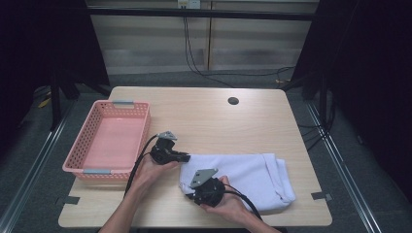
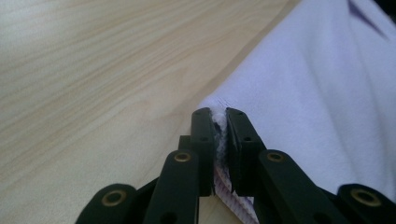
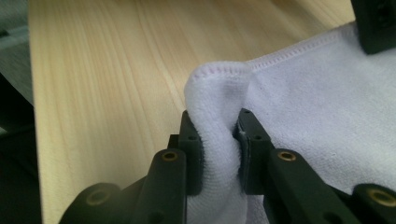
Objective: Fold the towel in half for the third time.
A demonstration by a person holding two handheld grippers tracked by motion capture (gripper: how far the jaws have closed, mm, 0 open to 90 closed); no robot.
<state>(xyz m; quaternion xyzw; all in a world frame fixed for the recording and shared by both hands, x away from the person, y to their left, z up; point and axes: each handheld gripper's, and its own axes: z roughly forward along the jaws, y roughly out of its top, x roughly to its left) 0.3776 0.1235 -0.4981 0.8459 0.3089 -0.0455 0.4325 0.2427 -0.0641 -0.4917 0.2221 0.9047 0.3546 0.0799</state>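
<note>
Pinching the white towel (image 1: 243,177) with both tools, you have your left gripper (image 2: 220,116) clamped on its corner and your right gripper (image 3: 218,122) on a fold. It lies on the wooden table (image 1: 204,116), right of the pink basket (image 1: 92,128); grey floor (image 1: 160,77) beyond.

In the high view, the person's forearms were cut off by the bottom edge, and the right gripper (image 1: 190,190) hid the near-left corner of the white towel (image 1: 248,174) — its jaws could not be made out there. In the left gripper view, the towel ran off the right edge. In the right gripper view, a black block (image 3: 376,23) at upper right was cropped — too little showed to identify it.
</note>
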